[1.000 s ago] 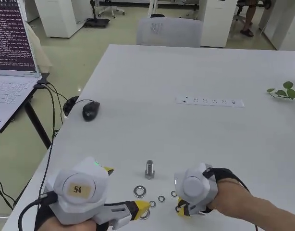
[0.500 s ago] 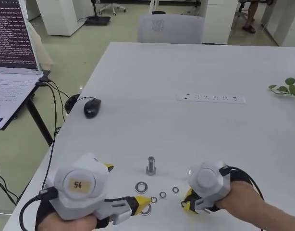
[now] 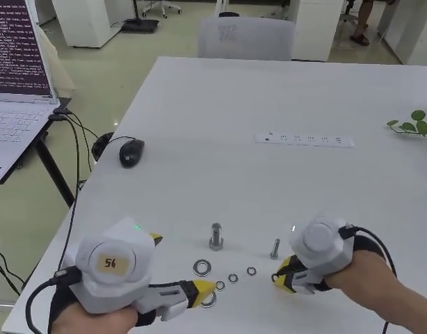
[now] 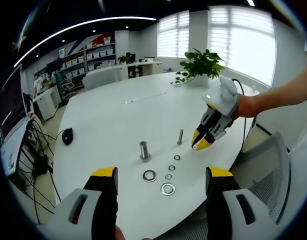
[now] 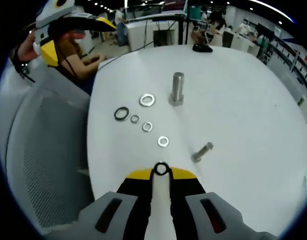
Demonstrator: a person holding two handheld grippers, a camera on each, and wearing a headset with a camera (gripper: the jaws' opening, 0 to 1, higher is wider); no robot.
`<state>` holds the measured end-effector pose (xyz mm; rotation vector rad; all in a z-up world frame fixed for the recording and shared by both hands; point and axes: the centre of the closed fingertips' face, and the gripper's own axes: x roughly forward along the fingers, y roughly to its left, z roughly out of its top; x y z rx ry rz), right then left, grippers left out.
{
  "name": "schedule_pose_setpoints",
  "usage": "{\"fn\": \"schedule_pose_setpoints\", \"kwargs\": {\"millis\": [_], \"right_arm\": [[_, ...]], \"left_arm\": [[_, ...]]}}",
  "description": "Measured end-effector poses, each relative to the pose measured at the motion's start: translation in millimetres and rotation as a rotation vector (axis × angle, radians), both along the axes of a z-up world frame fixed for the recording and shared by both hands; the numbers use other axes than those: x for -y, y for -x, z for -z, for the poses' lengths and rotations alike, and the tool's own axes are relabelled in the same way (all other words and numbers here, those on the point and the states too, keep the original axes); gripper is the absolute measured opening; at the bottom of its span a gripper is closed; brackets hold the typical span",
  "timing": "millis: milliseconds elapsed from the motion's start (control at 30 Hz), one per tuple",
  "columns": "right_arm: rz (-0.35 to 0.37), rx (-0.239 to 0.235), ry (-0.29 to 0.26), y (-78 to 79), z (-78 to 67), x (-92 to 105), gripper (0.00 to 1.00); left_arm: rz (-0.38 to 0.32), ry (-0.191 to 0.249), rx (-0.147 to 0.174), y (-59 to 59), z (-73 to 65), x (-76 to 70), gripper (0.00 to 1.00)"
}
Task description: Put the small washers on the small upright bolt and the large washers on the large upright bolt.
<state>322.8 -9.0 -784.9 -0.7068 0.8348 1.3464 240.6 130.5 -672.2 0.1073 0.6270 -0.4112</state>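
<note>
The large bolt (image 3: 215,236) stands upright on the white table (image 3: 269,139), and the small bolt (image 3: 275,248) stands to its right. In front of them lie two large washers (image 3: 202,266) (image 3: 209,300) and three small washers (image 3: 233,278). My left gripper (image 3: 180,266) is open at the near left, one yellow tip beside the nearer large washer. In its own view the left gripper (image 4: 162,172) frames the large bolt (image 4: 144,150), the small bolt (image 4: 180,136) and the washers (image 4: 168,188). My right gripper (image 3: 283,275) hovers just right of the small bolt. The right gripper (image 5: 161,172) is shut on a small washer (image 5: 161,169).
A black mouse (image 3: 131,152) and its cable lie at the table's left edge. A white power strip (image 3: 304,140) sits mid-table, with a plant (image 3: 415,122) at the right edge. A laptop (image 3: 15,83) stands on a side table, and a chair (image 3: 245,38) at the far end.
My right gripper has moved right and away from the washers, uncovering the small bolt. The left gripper has stayed near the front large washer.
</note>
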Motion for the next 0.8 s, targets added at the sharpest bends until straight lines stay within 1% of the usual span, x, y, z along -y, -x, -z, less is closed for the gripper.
{"fn": "schedule_pose_setpoints", "kwargs": {"millis": [100, 267, 400, 500, 600, 700, 800], "right_arm": [[0.024, 0.013, -0.012, -11.4, -14.7, 3.6, 0.13], [0.026, 0.056, -0.012, -27.8, -34.3, 3.0, 0.13], [0.024, 0.075, -0.006, -39.4, -42.1, -2.5, 0.13], [0.021, 0.077, 0.004, -46.2, -42.8, -7.1, 0.13], [0.013, 0.07, 0.027, -49.3, -38.7, -10.0, 0.13], [-0.002, 0.056, 0.051, -50.1, -32.0, -11.9, 0.13], [-0.015, 0.05, 0.069, -48.5, -28.7, -12.7, 0.13]], "left_arm": [[0.001, 0.002, 0.0, -0.7, 0.0, 0.8, 0.71], [0.007, 0.0, 0.002, -2.8, -0.5, 2.9, 0.72], [0.01, 0.003, 0.004, -4.2, -1.0, 4.6, 0.72], [0.01, 0.003, 0.006, -5.4, -1.5, 4.5, 0.72], [0.011, 0.003, 0.005, -5.5, -1.9, 4.5, 0.72], [0.01, 0.002, 0.005, -5.3, -2.0, 3.4, 0.72], [0.003, -0.004, -0.003, -4.0, 0.7, -0.6, 0.72]]}}
